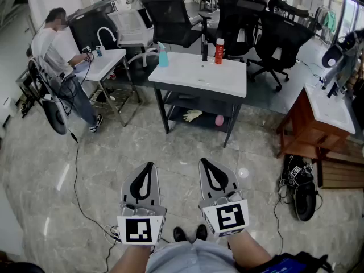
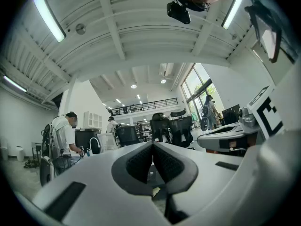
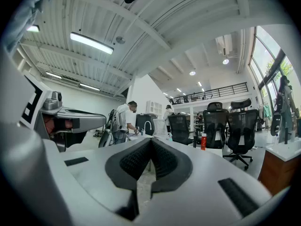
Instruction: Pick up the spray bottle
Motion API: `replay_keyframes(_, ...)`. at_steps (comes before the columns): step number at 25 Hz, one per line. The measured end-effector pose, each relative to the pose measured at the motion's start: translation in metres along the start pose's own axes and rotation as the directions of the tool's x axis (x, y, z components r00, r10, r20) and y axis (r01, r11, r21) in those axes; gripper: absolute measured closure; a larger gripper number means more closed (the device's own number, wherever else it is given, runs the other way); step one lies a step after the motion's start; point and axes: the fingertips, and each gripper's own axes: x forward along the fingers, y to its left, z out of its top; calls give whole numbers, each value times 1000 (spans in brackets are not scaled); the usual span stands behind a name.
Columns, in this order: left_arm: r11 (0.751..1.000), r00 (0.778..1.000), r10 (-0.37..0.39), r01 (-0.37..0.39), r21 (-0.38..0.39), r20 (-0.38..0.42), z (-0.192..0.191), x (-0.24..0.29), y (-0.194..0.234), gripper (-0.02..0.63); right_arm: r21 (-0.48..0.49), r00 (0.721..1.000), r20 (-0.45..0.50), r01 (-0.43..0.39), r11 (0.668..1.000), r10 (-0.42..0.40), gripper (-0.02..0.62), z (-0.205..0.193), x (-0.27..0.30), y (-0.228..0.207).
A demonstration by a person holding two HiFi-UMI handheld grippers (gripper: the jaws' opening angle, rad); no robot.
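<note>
The teal spray bottle [image 1: 163,56] stands upright at the back left corner of a white sink-top table [image 1: 187,78], far ahead of both grippers. In the right gripper view the spray bottle [image 3: 170,136] shows small, just above the jaws. My left gripper [image 1: 149,166] and right gripper [image 1: 205,162] are held side by side low in the head view, over the floor and well short of the table. Both point level toward it. In the gripper views the left gripper [image 2: 152,145] and right gripper [image 3: 151,141] have their pads pressed together with nothing between them.
A red bottle [image 1: 219,50] and a black faucet [image 1: 204,47] stand at the table's back edge. A person [image 1: 57,47] works at a side table on the left. Office chairs [image 1: 239,16] stand behind. A wooden sink stand [image 1: 318,115] and cabled gear [image 1: 300,186] are on the right.
</note>
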Motion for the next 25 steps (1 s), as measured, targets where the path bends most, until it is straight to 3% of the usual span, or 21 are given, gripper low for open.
replay_keyframes(15,999,1000,10,-9,40,-29,-14,14,-22,591,47,999,-28,-32,998,33,567,-19,-5,-25)
replay_keyframes(25,1000,996,25,-26,-8,-91,-41,35,-25,591,42,996,-88,4,999,-1,551,-48,16,-49)
